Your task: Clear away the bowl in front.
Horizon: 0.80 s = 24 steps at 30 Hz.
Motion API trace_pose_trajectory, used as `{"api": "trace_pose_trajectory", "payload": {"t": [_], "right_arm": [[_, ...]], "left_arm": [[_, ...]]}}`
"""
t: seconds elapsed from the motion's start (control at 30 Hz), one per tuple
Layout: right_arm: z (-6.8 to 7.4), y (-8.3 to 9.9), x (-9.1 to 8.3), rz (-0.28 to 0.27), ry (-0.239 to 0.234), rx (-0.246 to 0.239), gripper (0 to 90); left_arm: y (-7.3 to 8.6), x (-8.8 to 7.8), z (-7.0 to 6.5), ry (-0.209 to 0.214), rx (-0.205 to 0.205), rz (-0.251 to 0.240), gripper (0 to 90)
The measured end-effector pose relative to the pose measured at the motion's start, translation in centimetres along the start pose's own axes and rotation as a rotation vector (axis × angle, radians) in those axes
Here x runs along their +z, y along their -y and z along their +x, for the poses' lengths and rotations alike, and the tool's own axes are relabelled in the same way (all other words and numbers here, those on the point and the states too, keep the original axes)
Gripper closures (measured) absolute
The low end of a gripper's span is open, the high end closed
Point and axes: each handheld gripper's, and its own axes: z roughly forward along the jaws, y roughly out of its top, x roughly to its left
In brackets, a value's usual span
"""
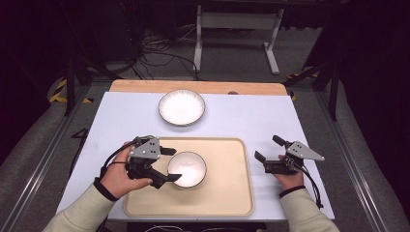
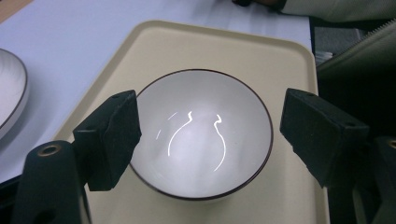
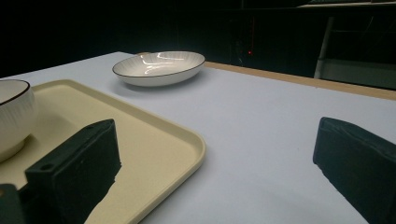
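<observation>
A white bowl [image 1: 189, 168] with a dark rim stands on the left half of a beige tray [image 1: 227, 193]. My left gripper [image 1: 170, 165] is open at the bowl's left side, one jaw beyond its rim and one nearer. In the left gripper view the bowl [image 2: 203, 135] lies between the two wide-spread pads [image 2: 114, 135]; whether a pad touches the rim I cannot tell. My right gripper [image 1: 269, 148] is open and holds nothing, low over the white table just right of the tray. A shallow white plate [image 1: 181, 107] rests on the table behind the tray.
The right half of the tray [image 3: 154, 140] is bare. In the right gripper view the plate [image 3: 159, 67] sits far ahead and the bowl [image 3: 11, 116] is at the left edge. A wooden strip [image 1: 198, 87] borders the table's far side. A white frame [image 1: 237, 21] and cables lie on the floor beyond.
</observation>
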Motion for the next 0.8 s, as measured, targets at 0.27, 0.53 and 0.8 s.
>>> {"api": "trace_pose_trajectory", "payload": {"t": [0.27, 0.53, 0.8], "right_arm": [[0.0, 0.0, 0.0, 0.000, -0.001, 0.001, 0.9], [0.0, 0.0, 0.0, 0.000, -0.001, 0.000, 0.8], [0.0, 0.0, 0.0, 0.000, -0.001, 0.000, 0.8]], "left_arm": [[2.0, -1.3, 0.5, -0.056, -0.046, -0.072, 20.4], [4.0, -2.6, 1.0, -0.115, -0.070, -0.117, 18.6], [6.8, -4.0, 1.7, -0.195, -0.129, -0.165, 15.7]]}}
